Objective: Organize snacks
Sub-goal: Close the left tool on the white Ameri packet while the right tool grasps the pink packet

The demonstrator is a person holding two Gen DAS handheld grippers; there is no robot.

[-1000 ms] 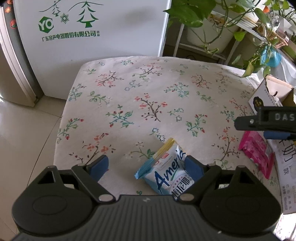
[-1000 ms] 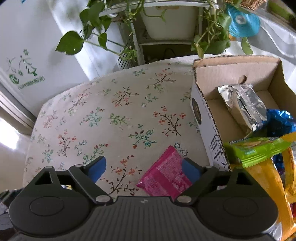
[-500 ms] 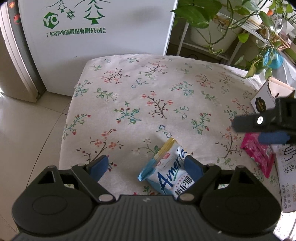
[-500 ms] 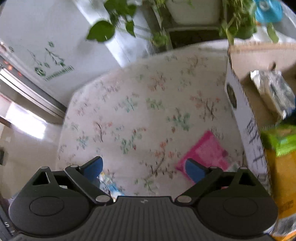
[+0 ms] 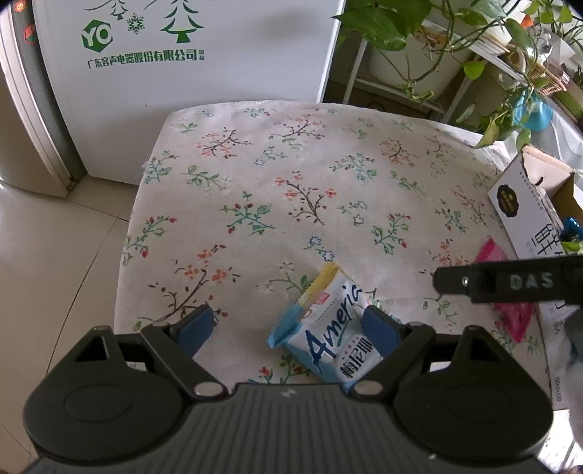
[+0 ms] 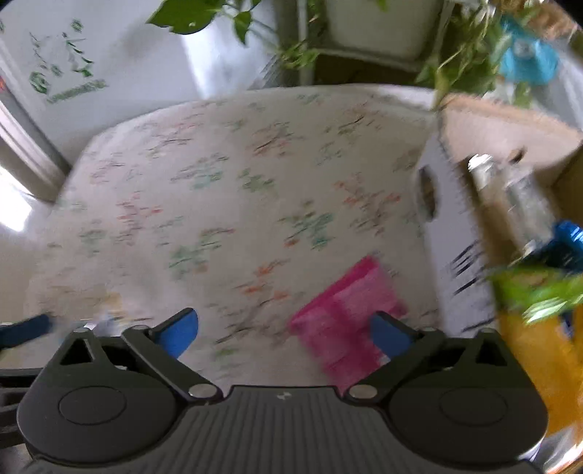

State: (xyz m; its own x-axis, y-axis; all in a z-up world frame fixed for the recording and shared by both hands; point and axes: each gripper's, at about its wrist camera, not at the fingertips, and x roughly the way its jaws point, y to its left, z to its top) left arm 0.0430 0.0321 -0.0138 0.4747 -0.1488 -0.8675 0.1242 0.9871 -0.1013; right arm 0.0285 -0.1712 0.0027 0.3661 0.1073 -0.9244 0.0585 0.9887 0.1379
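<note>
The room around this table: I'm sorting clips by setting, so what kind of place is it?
Most likely a home, perhaps a kitchen or dining corner: a white fridge stands behind the floral tablecloth, potted trailing plants fill a rack, and a cardboard box holds snack packets.

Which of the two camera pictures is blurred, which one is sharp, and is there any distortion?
Right wrist view: motion-blurred; the pink packet and cardboard box look smeared. Left wrist view: sharp; the print on the blue-and-white packet is readable. Both views bend the tablecloth edges, as a fisheye lens does.
</note>
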